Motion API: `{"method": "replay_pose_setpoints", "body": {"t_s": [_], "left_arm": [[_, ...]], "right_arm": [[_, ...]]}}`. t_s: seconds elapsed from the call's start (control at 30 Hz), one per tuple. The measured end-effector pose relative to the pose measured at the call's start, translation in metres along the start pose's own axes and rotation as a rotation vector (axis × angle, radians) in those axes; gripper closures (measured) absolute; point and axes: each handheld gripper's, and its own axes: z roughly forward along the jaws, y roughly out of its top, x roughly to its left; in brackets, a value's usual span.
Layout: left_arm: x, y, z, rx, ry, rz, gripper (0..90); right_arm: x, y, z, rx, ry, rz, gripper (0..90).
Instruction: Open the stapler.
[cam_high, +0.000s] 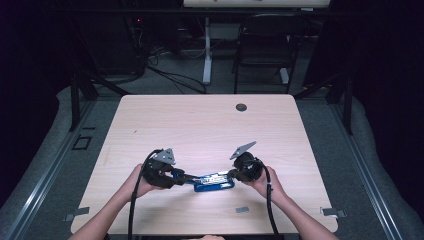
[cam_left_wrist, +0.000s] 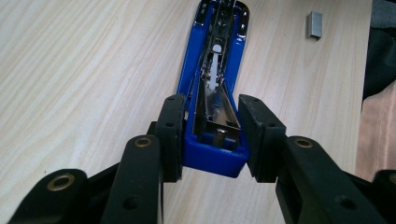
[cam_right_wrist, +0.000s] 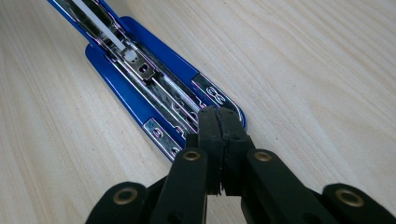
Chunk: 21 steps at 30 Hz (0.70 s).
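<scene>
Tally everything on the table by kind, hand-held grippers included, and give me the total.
Blue stapler: 1
Strip of staples: 1
Hand-held grippers: 2, the left hand-held gripper and the right hand-held gripper
Total: 4

Light wood table (cam_high: 200, 120): blue stapler (cam_high: 214, 182) near front edge, staple strip (cam_high: 242, 209) beside.

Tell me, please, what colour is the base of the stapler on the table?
The stapler base is glossy blue, with silver metal parts inside; the left gripper view shows it best.
</scene>
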Motion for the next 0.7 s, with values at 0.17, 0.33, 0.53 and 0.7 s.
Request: {"method": "replay_pose_setpoints", "body": {"t_s": [0.17,0.33,0.53,0.7], "left_arm": [[0.002,-0.005,0.002,0.021,-0.004,-0.003,62.8],[0.006,-0.010,0.005,0.038,-0.010,-0.011,62.2],[0.007,-0.013,0.010,0.095,-0.001,0.006,61.9],[0.011,-0.019,0.017,0.135,-0.006,-0.006,62.3]], "right_arm": [[0.000,0.000,0.000,0.006,0.000,-0.003,89.8],[-0.001,0.000,0.000,0.006,0.001,-0.002,89.8],[-0.001,0.000,0.000,0.006,0.000,0.000,89.7],[-0.001,0.000,0.000,0.005,0.000,-0.001,89.7]]}}
